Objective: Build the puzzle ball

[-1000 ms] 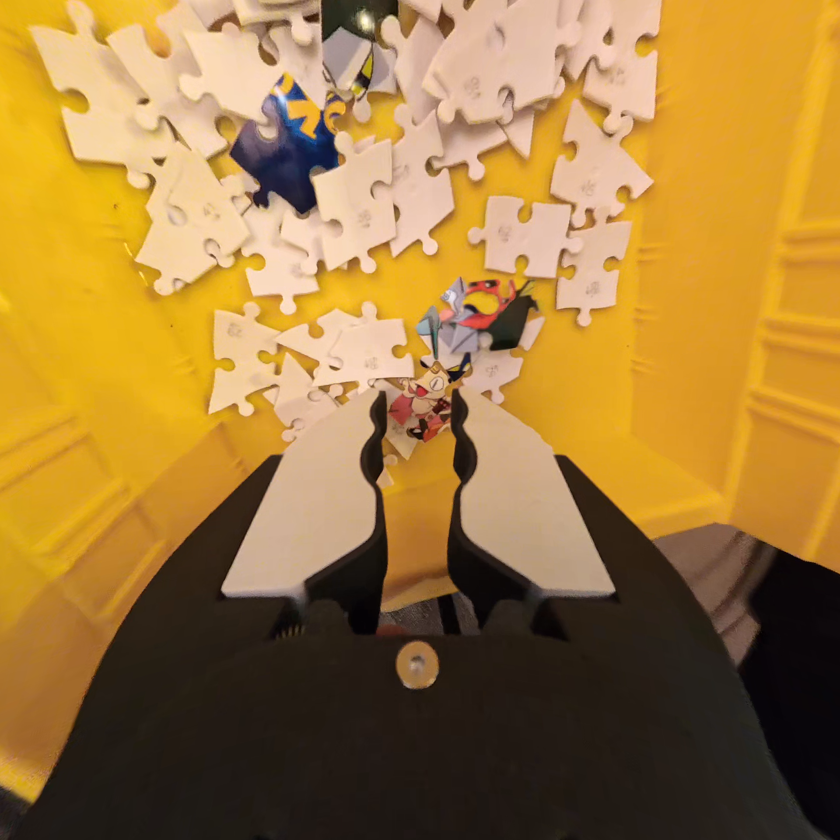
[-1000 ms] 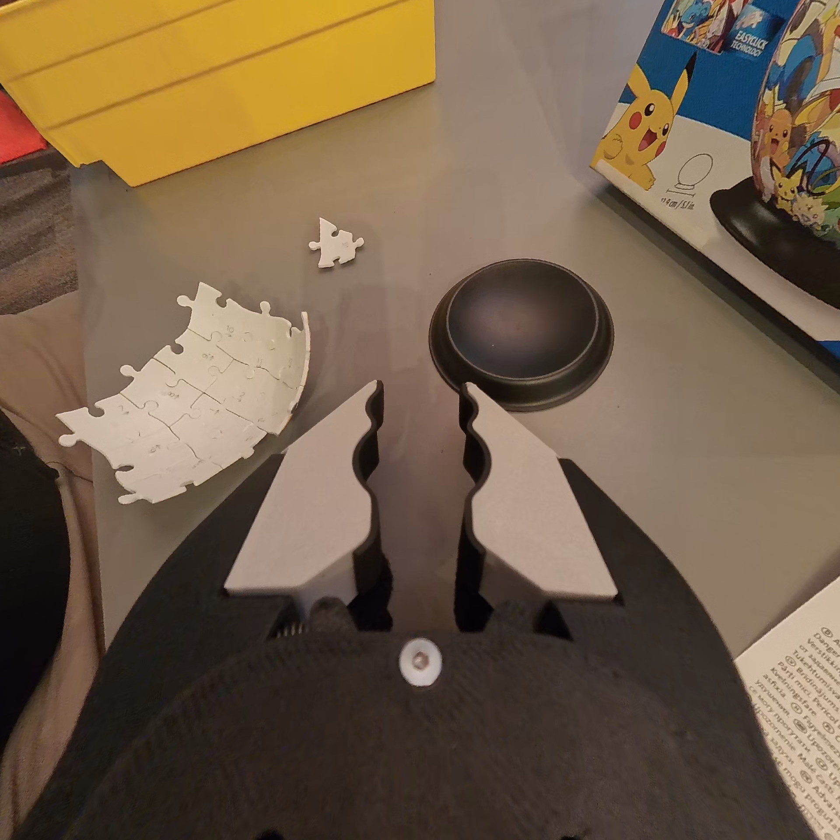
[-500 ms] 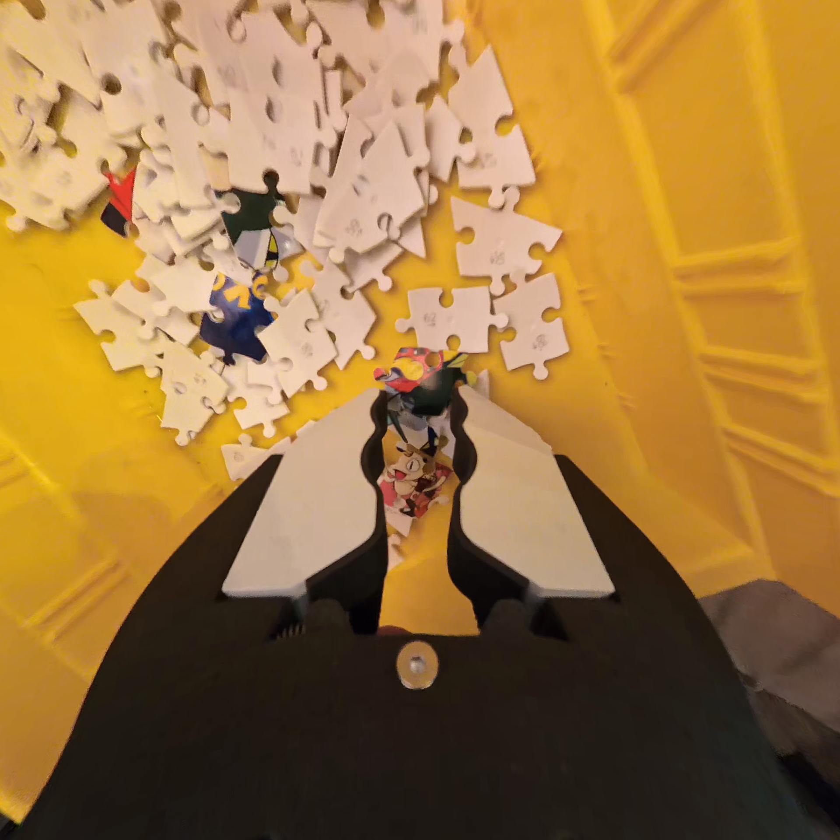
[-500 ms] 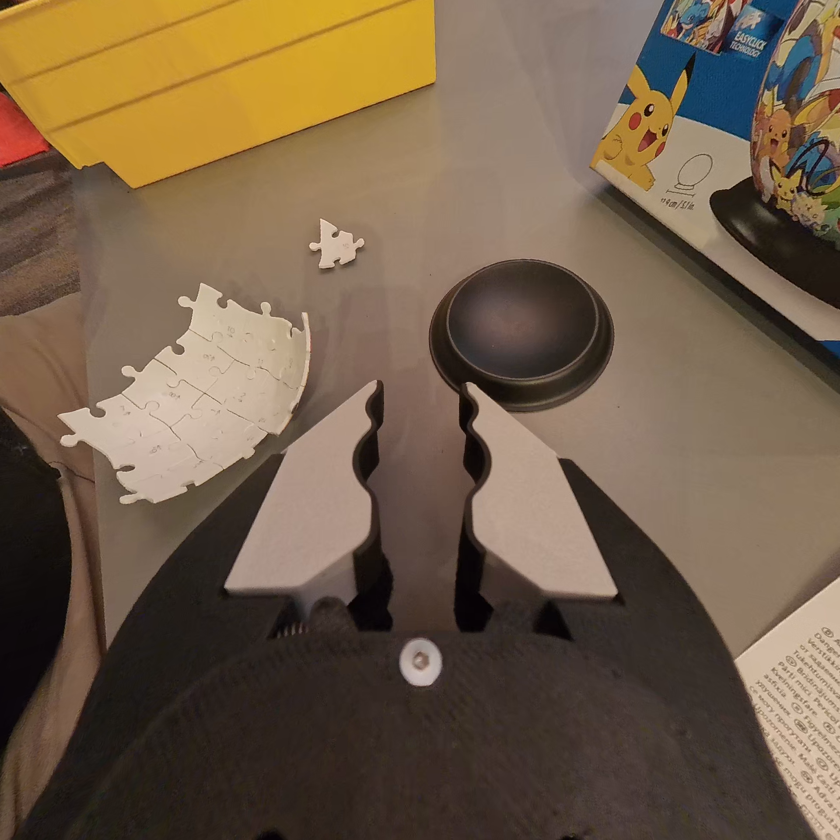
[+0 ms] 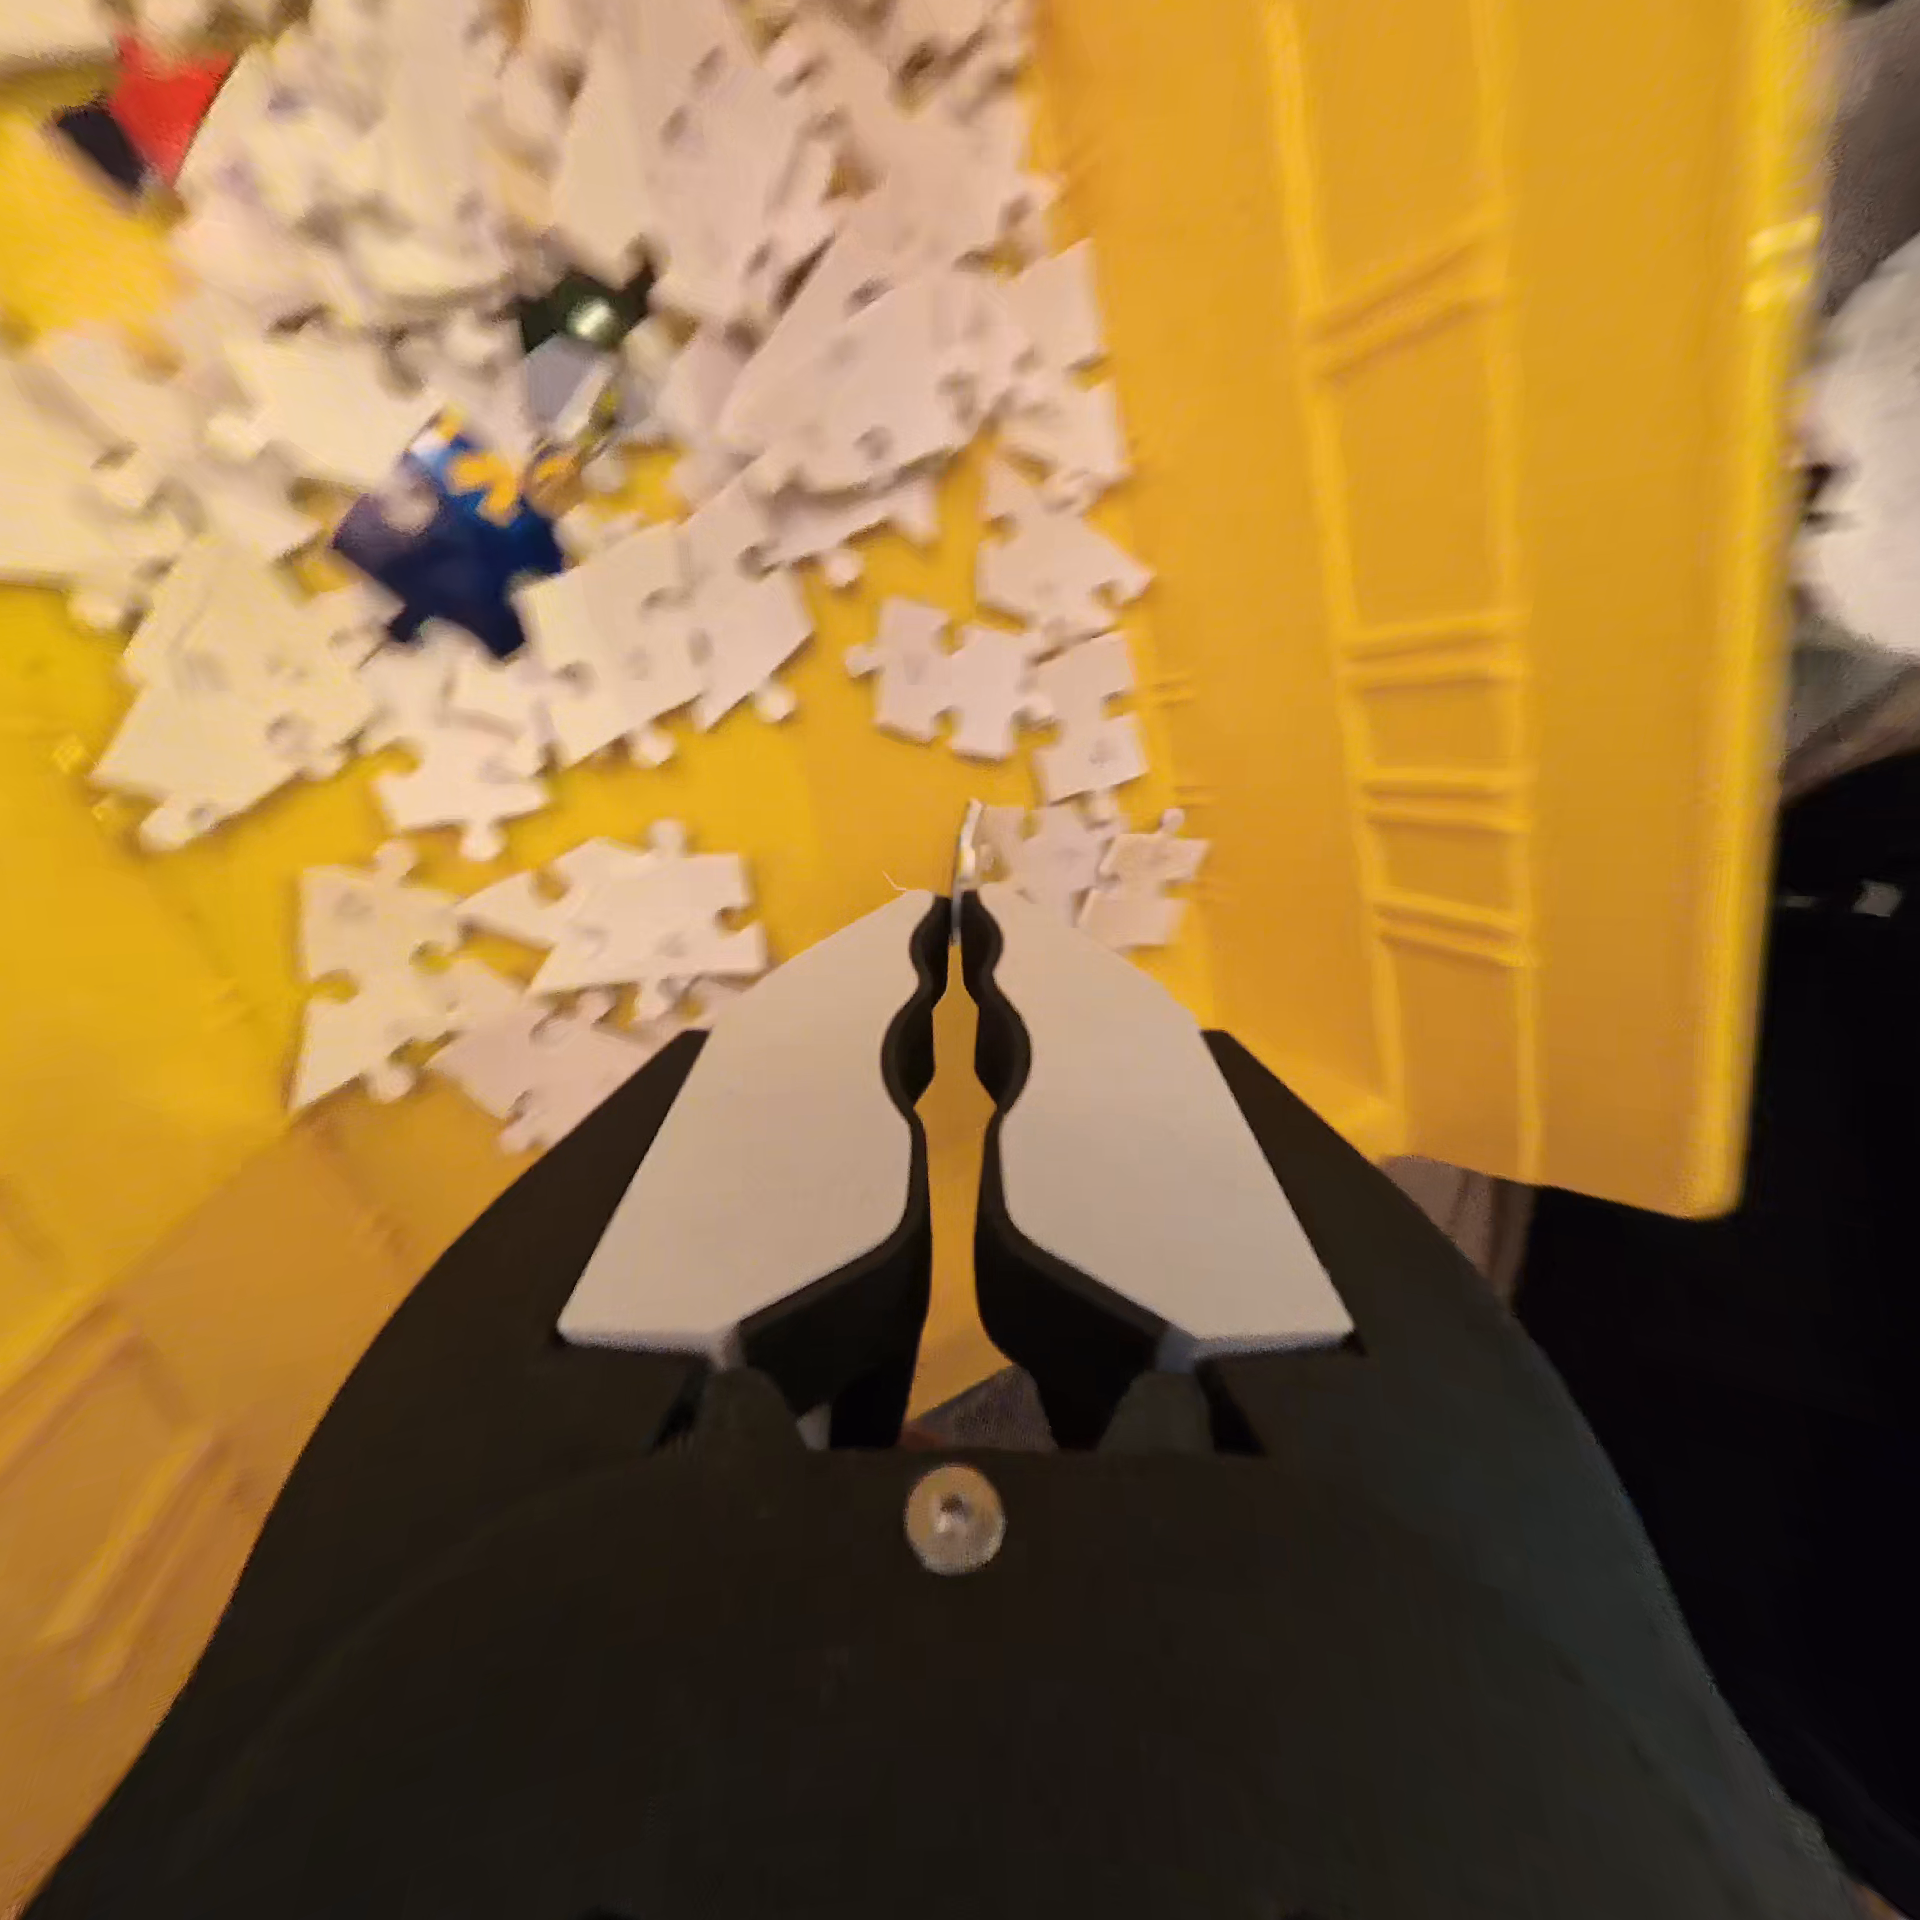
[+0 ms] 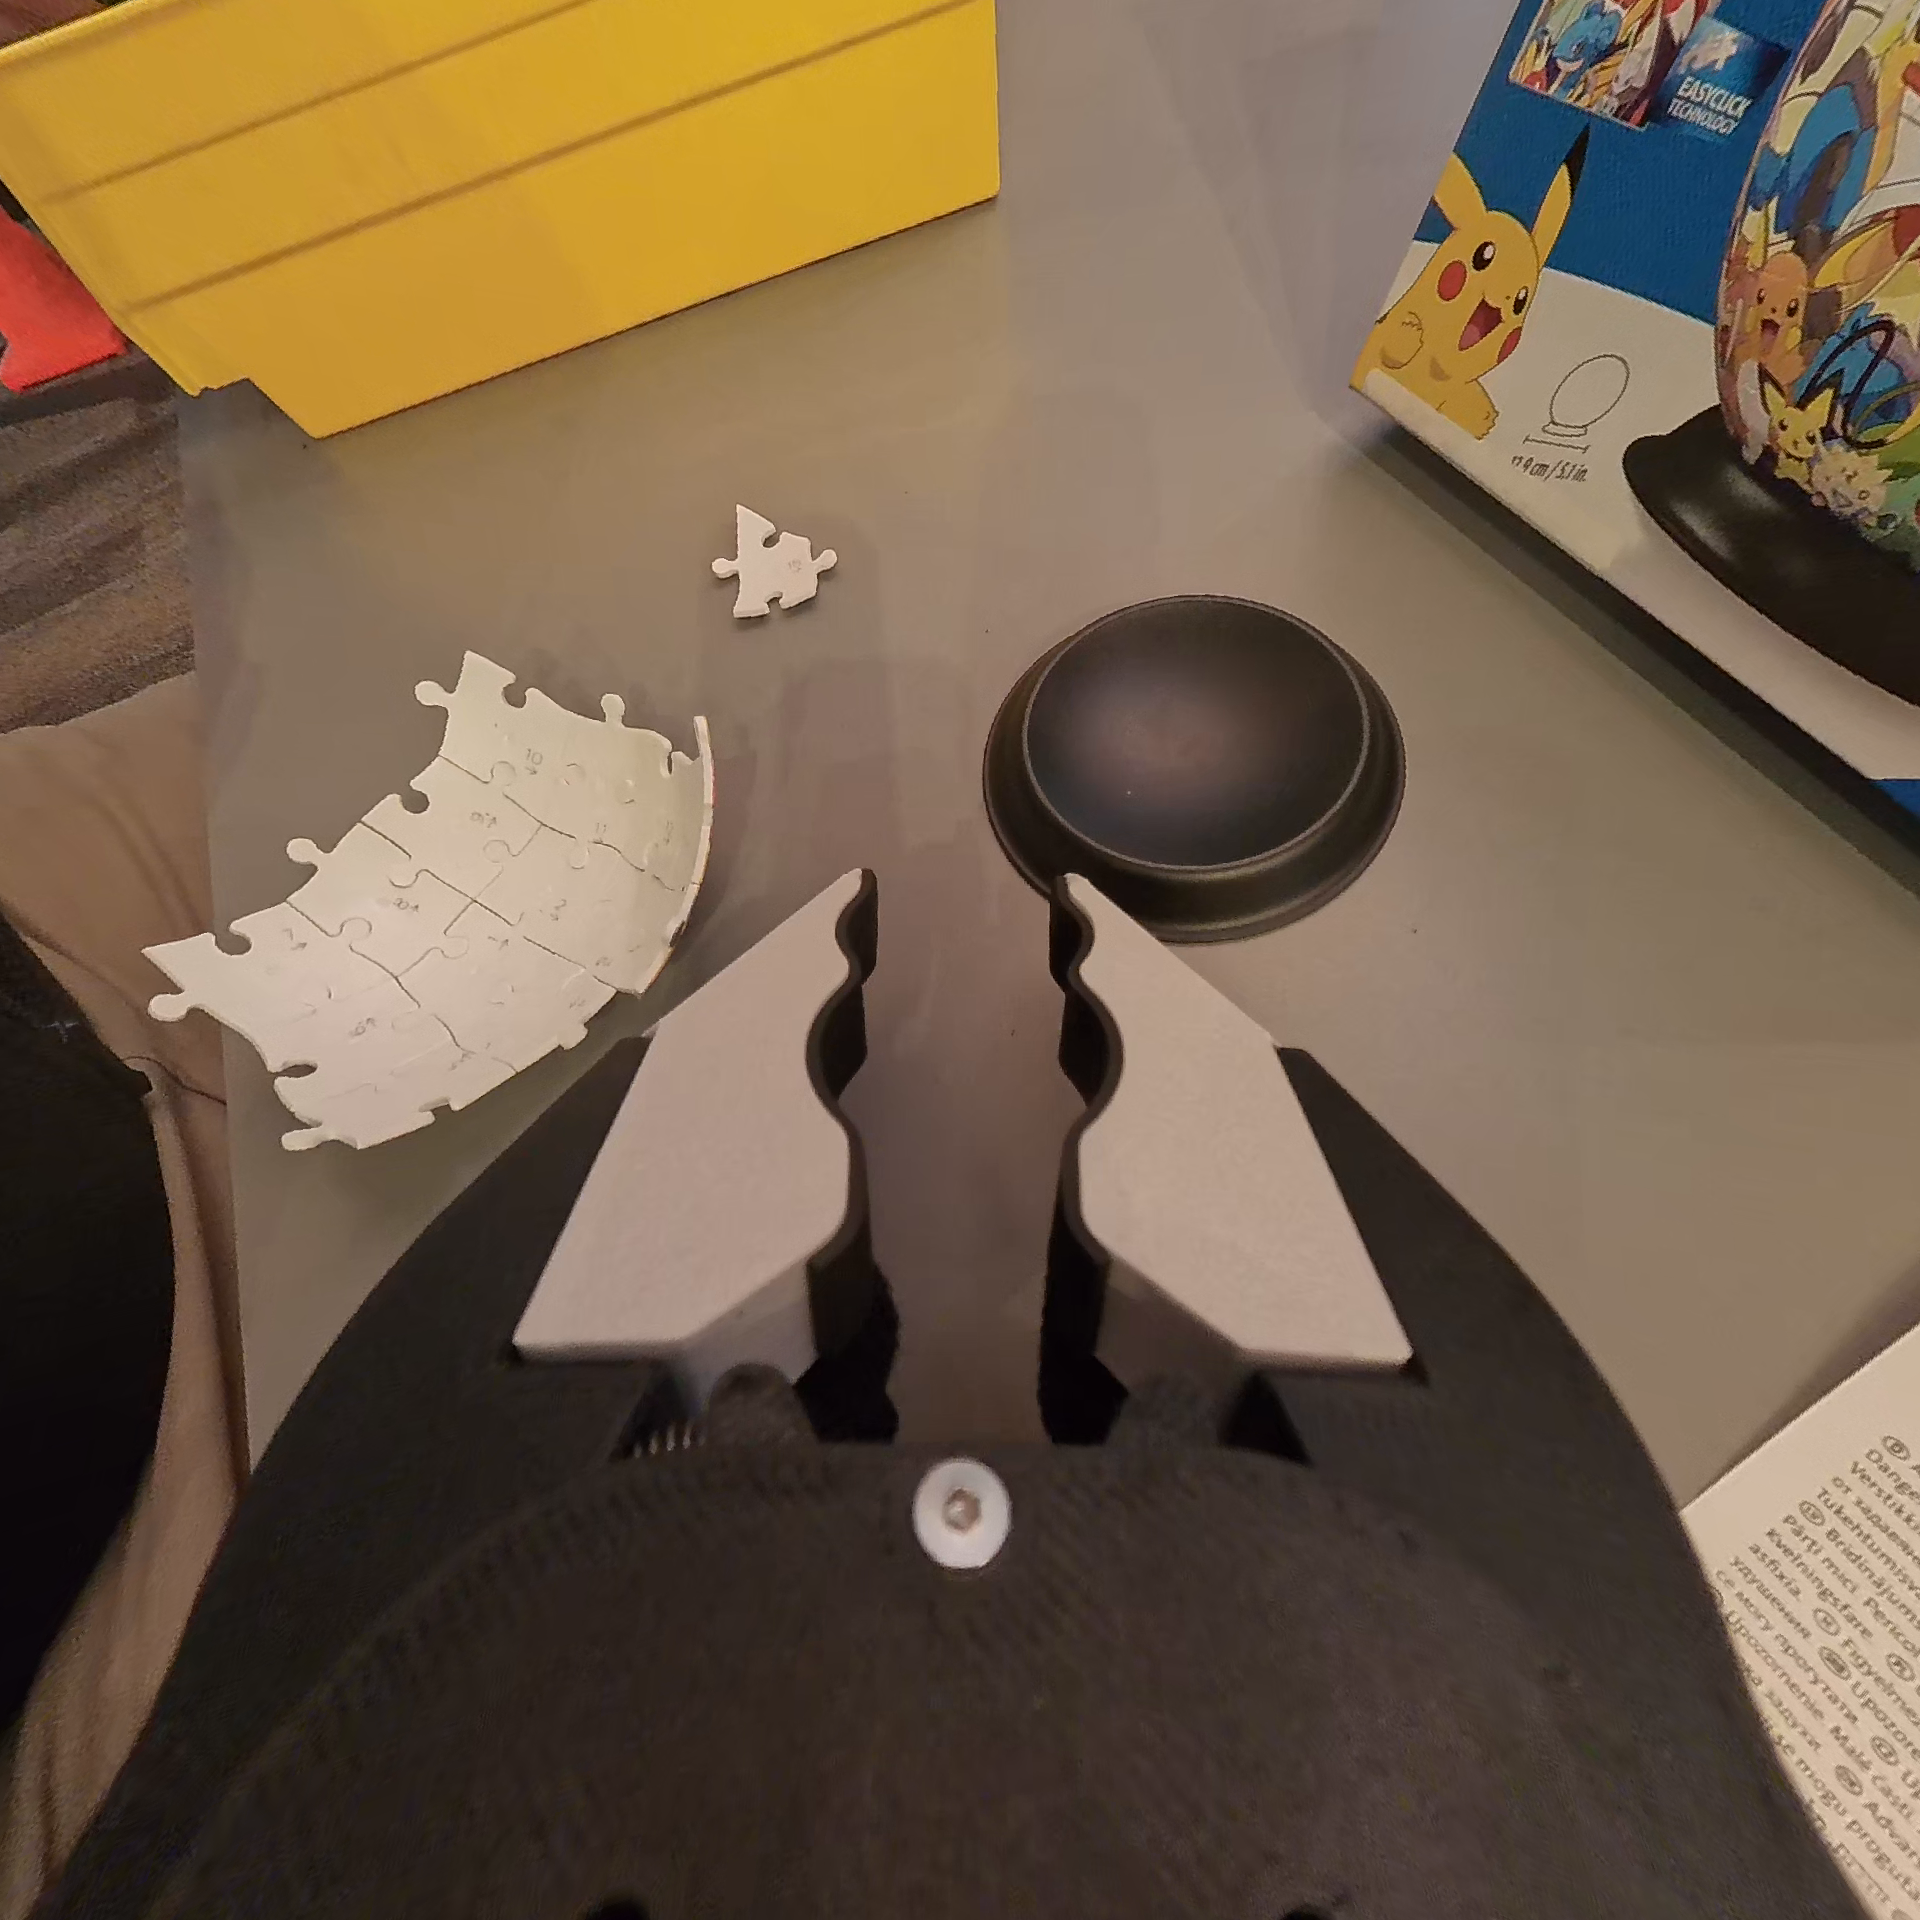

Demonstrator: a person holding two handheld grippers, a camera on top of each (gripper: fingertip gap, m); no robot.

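Off-task stuff I can see: grey table (image 6: 1195, 416), a printed leaflet (image 6: 1829, 1558) at the near right edge, something red (image 6: 42, 322) far left behind the bin, beige fabric (image 6: 94, 831) on the left.

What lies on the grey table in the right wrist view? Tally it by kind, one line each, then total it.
Yellow plastic bin: 1
Loose white jigsaw piece: 1
Curved joined section of white puzzle pieces: 1
Round black plastic stand: 1
Blue and white cardboard puzzle box: 1
White printed paper leaflet: 1
Total: 6
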